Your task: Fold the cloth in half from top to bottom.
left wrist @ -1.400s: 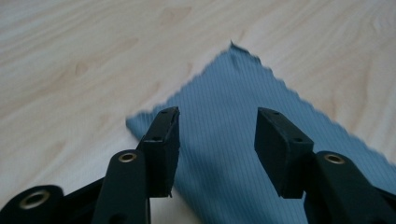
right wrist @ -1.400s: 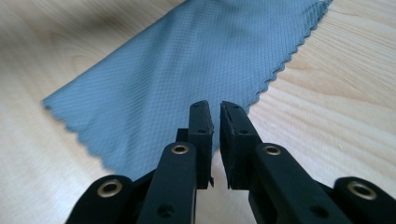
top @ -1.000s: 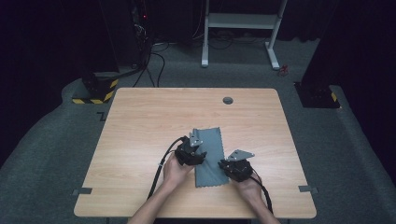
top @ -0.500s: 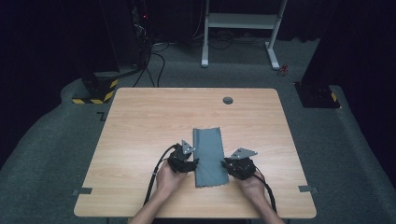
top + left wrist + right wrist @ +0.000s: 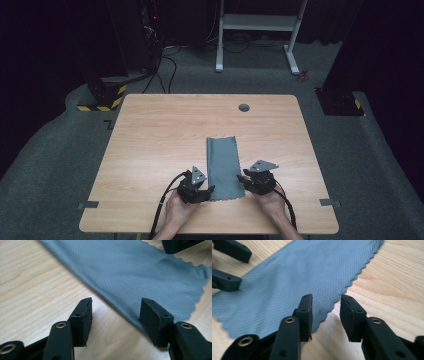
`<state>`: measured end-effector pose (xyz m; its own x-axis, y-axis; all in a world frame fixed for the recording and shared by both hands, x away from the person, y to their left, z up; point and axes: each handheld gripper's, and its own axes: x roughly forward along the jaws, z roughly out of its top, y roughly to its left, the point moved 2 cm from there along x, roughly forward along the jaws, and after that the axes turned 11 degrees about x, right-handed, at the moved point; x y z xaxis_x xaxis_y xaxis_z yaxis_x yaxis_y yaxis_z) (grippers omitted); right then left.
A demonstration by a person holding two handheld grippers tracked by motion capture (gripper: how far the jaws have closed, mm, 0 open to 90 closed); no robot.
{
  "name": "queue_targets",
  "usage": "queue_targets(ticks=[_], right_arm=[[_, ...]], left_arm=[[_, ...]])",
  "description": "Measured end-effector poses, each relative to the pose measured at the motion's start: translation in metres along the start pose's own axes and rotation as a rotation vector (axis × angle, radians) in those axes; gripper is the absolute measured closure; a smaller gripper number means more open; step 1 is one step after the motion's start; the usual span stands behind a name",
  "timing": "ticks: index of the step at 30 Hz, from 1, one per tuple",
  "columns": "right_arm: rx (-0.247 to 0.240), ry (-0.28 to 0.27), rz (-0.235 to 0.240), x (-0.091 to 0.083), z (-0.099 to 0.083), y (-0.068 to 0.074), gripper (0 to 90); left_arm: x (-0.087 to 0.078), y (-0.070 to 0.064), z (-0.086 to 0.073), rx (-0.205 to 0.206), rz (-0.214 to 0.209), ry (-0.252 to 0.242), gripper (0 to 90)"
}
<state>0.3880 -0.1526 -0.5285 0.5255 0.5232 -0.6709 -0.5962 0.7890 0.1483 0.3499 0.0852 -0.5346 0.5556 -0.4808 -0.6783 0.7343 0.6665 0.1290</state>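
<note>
Grey cloth [image 5: 223, 167] is lying flat in the lower middle of the high view, a narrow strip running away from the person, near edge sitting close to the table's [image 5: 150, 145] front edge. Its long sides: the left one is straight and looks folded, the right one is scalloped, and so is the near end. Open wood is running all around it: a wide bare stretch to the upper left of the frame, a narrower one to the right, and only a thin band below toward the front lip.

Table is pale wood grain with a small dark round grommet [image 5: 244, 107] near its far edge, upper centre. It's standing on grey carpet [image 5: 370, 165]; dark room behind, a white desk frame [image 5: 257, 30] at the top of the frame, a black-and-yellow striped base [image 5: 105, 95] at upper left with cables [image 5: 167, 70] trailing beside it.

Left gripper [image 5: 197, 189] is sitting just off the cloth's near left corner; in the left gripper view [image 5: 115, 315] its jaws are standing wide apart, straddling the folded edge, gripping nothing. One jaw is over bare wood, the other over cloth.

Right gripper [image 5: 250, 181] is sitting at the near right corner; in the right gripper view [image 5: 325, 315] the jaws are parted, narrower gap than the left, the scalloped edge running between them, not pinched. Can't tell if the pads are touching the fabric.
</note>
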Motion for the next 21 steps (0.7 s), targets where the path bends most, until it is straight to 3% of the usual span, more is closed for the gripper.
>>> queue_targets(ticks=[3,7,17,21], right_arm=[[0.013,0.001,0.013,-0.009,-0.008,0.003,60.0],[-0.007,0.006,0.01,-0.02,-0.021,0.012,60.6],[-0.027,0.022,0.045,-0.02,-0.032,0.02,83.5],[-0.015,0.018,0.053,-0.02,-0.033,0.021,86.9]], left_arm=[[-0.004,-0.008,-0.004,0.015,-0.006,-0.009,45.7],[-0.008,-0.015,-0.007,0.019,-0.003,-0.024,49.4],[-0.011,-0.022,-0.011,0.029,-0.037,-0.061,72.5],[-0.011,-0.021,-0.011,0.014,-0.065,-0.065,82.7]])
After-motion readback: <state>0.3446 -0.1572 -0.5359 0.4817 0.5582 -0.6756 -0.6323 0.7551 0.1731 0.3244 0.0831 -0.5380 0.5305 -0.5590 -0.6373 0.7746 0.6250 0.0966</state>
